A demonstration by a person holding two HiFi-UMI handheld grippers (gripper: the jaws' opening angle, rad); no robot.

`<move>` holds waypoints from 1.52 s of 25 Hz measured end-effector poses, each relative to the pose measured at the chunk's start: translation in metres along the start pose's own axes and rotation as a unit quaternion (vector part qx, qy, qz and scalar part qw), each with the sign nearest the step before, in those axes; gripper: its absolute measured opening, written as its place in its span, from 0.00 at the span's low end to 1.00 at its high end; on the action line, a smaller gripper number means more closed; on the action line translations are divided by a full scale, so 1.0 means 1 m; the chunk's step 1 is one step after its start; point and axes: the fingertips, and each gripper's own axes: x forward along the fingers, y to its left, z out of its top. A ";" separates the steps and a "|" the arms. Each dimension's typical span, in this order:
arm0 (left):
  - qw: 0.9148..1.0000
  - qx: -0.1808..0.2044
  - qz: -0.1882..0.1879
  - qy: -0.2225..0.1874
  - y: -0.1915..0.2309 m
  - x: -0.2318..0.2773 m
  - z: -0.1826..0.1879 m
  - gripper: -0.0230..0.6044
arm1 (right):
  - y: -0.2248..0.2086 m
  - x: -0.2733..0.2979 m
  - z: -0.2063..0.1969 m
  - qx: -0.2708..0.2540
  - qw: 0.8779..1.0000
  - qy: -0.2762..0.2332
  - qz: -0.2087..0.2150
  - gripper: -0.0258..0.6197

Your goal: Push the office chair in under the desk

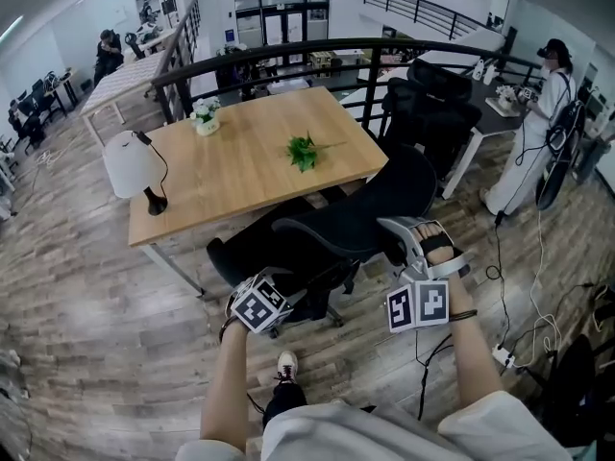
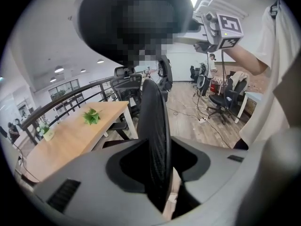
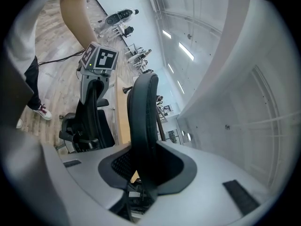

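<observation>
Head view, near to far. My left gripper (image 1: 277, 294) and right gripper (image 1: 411, 245) are both clamped on the backrest rim of the office chair (image 1: 356, 221), one per side. Each gripper view shows the rim filling the jaw gap.

Chair pos.: the seat is just beside the near edge of the desk (image 1: 240, 166). Backrest and base are out on the floor on my side, and the chair sits angled to the desk.

Status, est.: grip done, seat not yet under the top.

Remaining: drive chair fwd, square it up, then release.

Further back on the desk: lamp (image 1: 130, 164), plant sprig (image 1: 303, 150).
</observation>
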 end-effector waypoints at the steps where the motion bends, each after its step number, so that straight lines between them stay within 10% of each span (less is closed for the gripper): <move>1: 1.000 -0.002 -0.005 0.000 0.006 0.000 -0.001 0.33 | -0.001 0.006 0.002 0.001 1.000 0.002 -0.003 0.23; 38: 0.998 0.004 -0.060 -0.023 0.253 0.005 -0.026 0.35 | -0.054 0.225 0.050 0.004 0.998 0.042 -0.054 0.22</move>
